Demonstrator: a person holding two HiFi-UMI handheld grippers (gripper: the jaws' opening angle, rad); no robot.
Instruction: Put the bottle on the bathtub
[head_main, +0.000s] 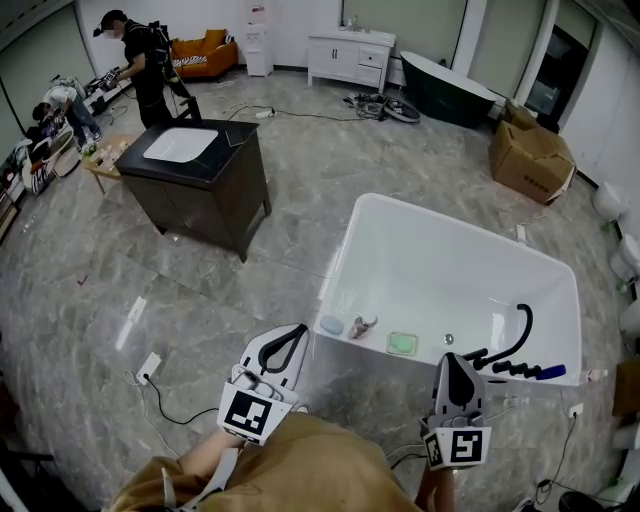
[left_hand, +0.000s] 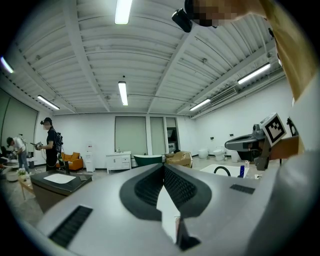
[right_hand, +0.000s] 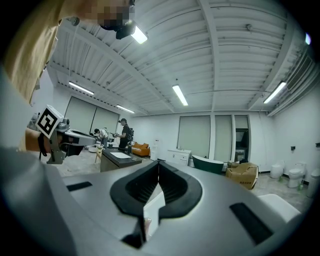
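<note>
Small pale bottle (head_main: 362, 325) lies in a glossy white rectangular bathtub (head_main: 340, 260).
Ribbed black jaws of left gripper (head_main: 299, 330) and right gripper (head_main: 455, 359) are pressed together, empty.

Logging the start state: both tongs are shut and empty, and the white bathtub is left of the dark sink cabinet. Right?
One thing is wrong: in the head view the white bathtub sits right of the dark sink cabinet, not left. The left tongs and right tongs are indeed shut and empty, as the gripper views show.
</note>
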